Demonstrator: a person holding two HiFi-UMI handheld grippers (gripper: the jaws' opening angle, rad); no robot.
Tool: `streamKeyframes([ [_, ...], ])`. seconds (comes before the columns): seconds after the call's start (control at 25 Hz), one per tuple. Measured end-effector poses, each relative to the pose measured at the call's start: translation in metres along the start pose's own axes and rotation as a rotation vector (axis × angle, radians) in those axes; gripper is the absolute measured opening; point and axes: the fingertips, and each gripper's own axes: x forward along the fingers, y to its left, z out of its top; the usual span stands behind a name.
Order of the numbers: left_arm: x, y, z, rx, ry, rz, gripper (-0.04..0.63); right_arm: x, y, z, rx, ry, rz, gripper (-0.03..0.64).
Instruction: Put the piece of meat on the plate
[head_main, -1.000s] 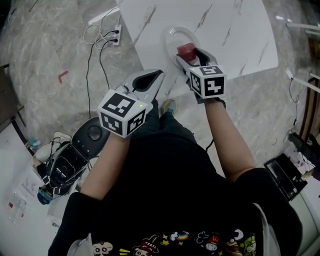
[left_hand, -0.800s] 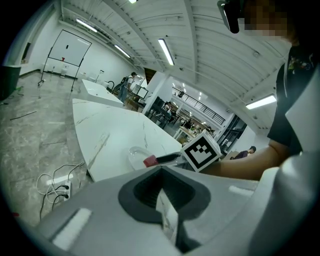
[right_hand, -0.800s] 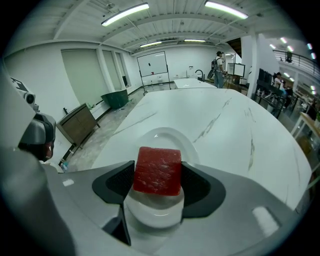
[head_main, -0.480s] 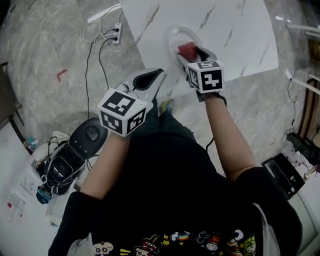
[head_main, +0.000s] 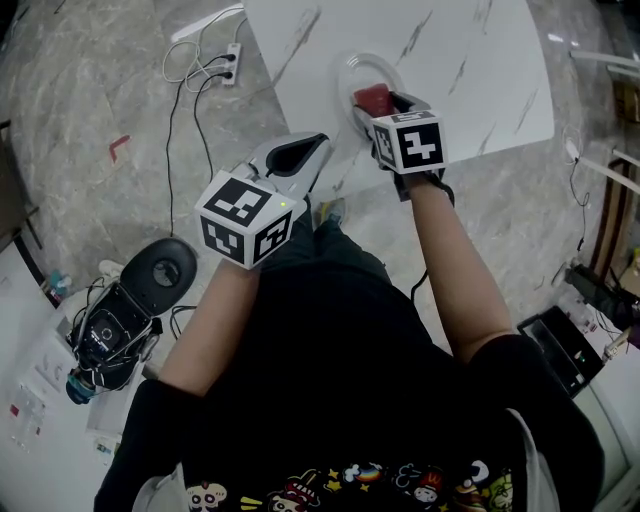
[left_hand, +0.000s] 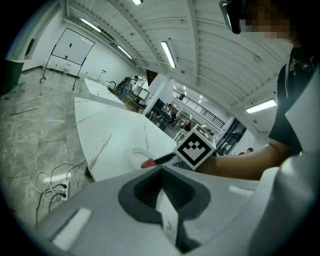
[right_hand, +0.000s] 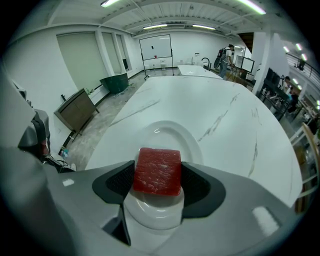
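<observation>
Jaws of the right gripper (right_hand: 157, 181) are clamped on the piece of meat (right_hand: 156, 169), which sits over the near half of the plate (right_hand: 165, 131) on the bench (right_hand: 225, 115). Left gripper (left_hand: 162, 195) jaws are closed on nothing, clear of the bench. Recommended: lower toward plate centre, release gently, withdraw straight back.

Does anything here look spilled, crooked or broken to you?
Nothing stands out. The red piece of meat sits squarely between the jaws of the right tool, over the white plate, which lies flat and whole on the marble table. No spill shows.
</observation>
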Motion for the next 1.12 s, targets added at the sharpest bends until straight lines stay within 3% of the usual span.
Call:
streamKeyframes([
  [0.44, 0.001, 0.002, 0.008, 0.011, 0.004, -0.011, 0.000, 0.002, 0.000, 0.000, 0.020, 0.007, 0.013, 0.327],
  [1.12, -0.001, 0.009, 0.016, 0.059, 0.041, -0.030, 0.000, -0.017, -0.004, 0.014, 0.073, -0.151, -0.024, 0.331],
])
